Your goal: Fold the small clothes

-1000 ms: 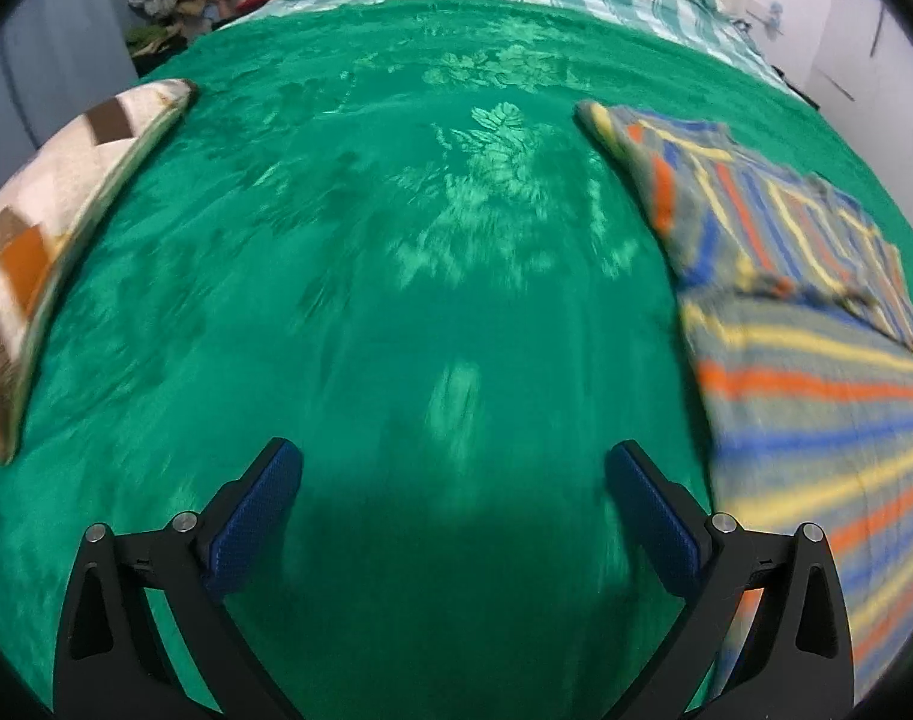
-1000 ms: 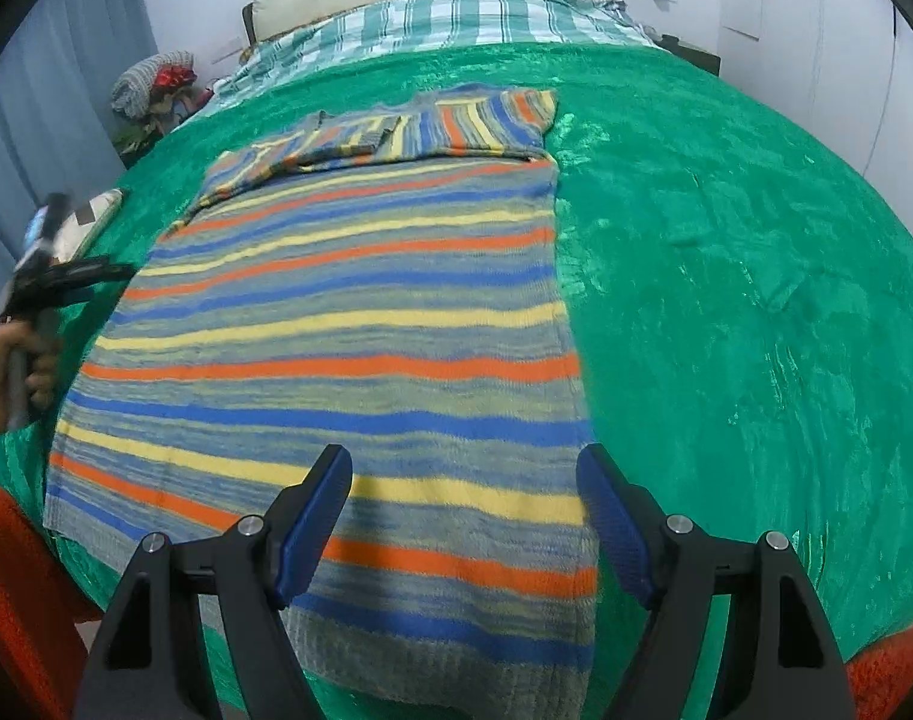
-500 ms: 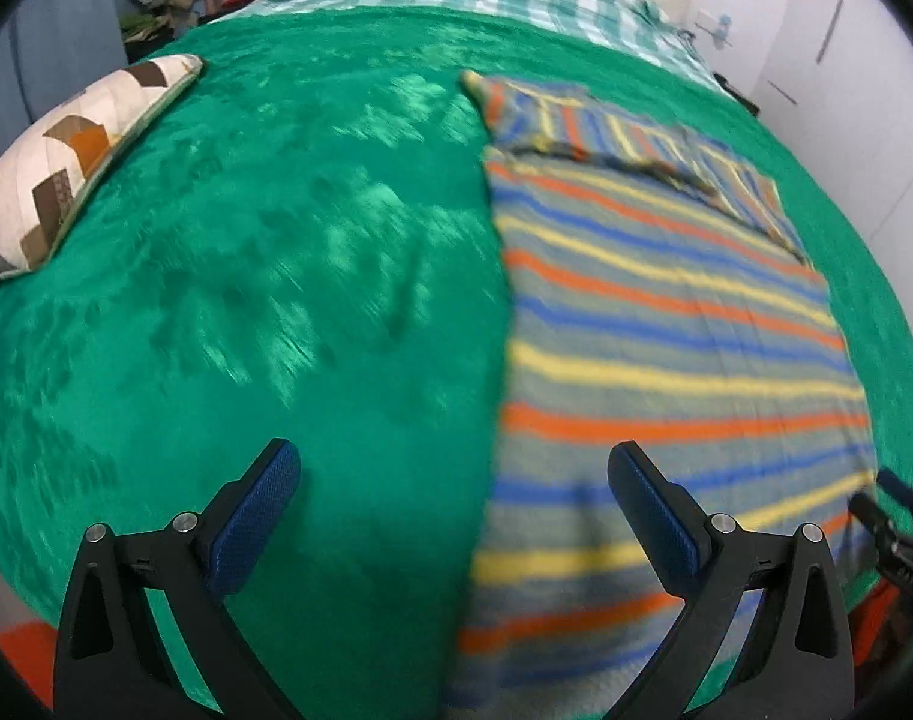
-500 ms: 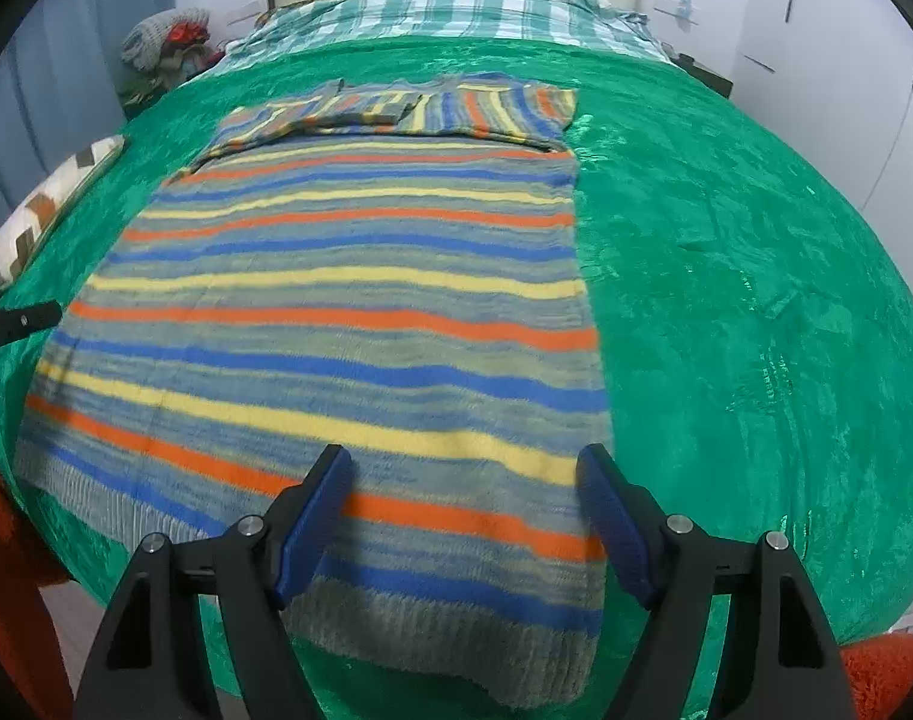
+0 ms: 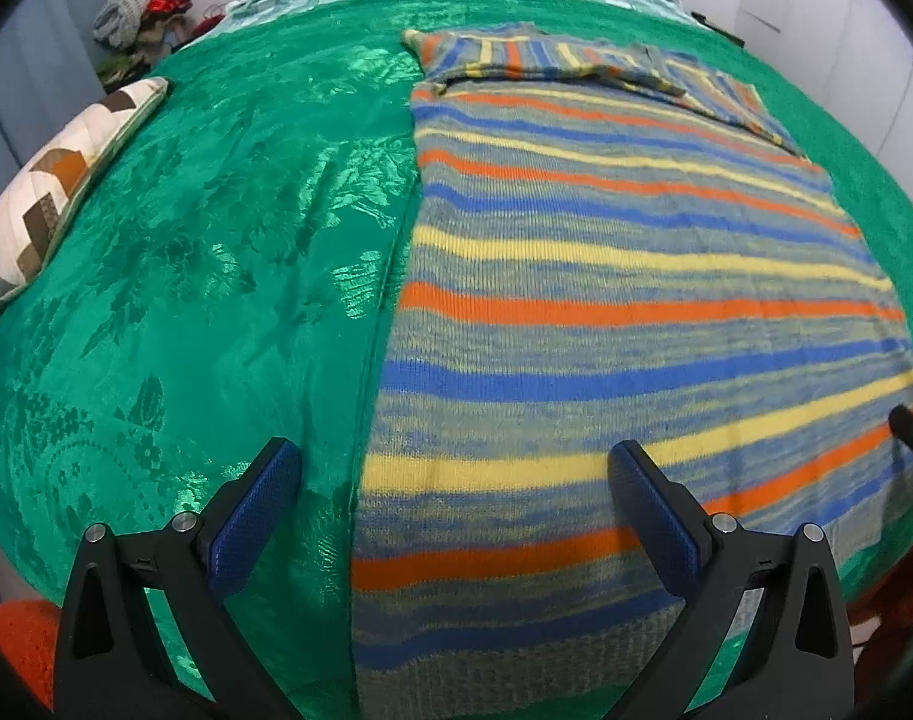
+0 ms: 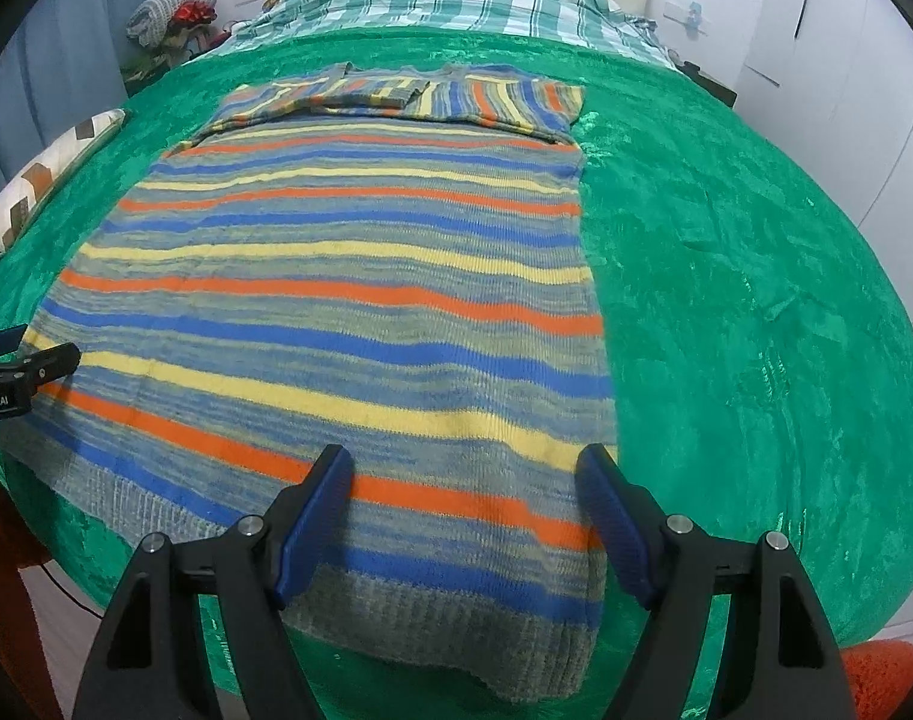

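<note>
striped sweater (image 6: 348, 300) flat on green bedspread (image 6: 756, 300) — left gripper (image 5: 450, 516), right gripper (image 6: 465, 516) both wide, empty.

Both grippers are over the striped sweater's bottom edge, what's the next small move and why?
Probably lower both and pinch the hem corners. The striped sweater lies flat, sleeves folded in. The left gripper and right gripper are open above its near corners, nothing gripped.

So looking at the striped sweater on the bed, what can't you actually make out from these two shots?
- Striped sweater, right wrist view: part of the near hem sits behind the right claw.
- Sleeves, both views: folded across the top, so the neckline underneath is covered.
- Left claw, right wrist view: cut off by the left edge.
- Pile of clothes beside the bed: too small to identify.
</note>
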`<control>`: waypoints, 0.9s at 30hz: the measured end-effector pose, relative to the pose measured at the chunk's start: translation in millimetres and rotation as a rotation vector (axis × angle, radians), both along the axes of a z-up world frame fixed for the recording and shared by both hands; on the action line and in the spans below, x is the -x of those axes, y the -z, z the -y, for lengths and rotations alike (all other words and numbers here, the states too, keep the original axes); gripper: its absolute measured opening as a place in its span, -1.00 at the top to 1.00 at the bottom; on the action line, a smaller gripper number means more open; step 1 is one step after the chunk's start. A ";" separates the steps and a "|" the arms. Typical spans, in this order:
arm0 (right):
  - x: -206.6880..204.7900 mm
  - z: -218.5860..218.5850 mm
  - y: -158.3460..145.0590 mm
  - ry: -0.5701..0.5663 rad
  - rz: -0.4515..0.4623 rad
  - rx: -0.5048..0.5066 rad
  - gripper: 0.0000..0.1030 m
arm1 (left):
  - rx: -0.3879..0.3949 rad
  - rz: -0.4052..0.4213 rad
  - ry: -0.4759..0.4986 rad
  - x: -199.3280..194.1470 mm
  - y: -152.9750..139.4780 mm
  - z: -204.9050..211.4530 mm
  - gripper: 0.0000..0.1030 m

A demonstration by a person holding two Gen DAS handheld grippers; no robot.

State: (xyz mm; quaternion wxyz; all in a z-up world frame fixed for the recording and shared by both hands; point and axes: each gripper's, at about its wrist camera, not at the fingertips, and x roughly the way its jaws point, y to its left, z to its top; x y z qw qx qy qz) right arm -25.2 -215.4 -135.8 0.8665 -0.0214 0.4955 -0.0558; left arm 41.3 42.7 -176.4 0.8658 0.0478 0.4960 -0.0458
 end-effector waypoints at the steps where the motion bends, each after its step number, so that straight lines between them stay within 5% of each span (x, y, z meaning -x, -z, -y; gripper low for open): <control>1: -0.2 -0.6 0.8 -0.002 -0.001 0.005 -0.50 | -0.002 0.001 0.001 0.1 0.3 0.2 -0.99; 27: 4.8 5.7 9.1 0.026 -0.007 -0.013 -0.76 | -0.022 -0.015 0.000 -1.1 6.6 3.8 -0.99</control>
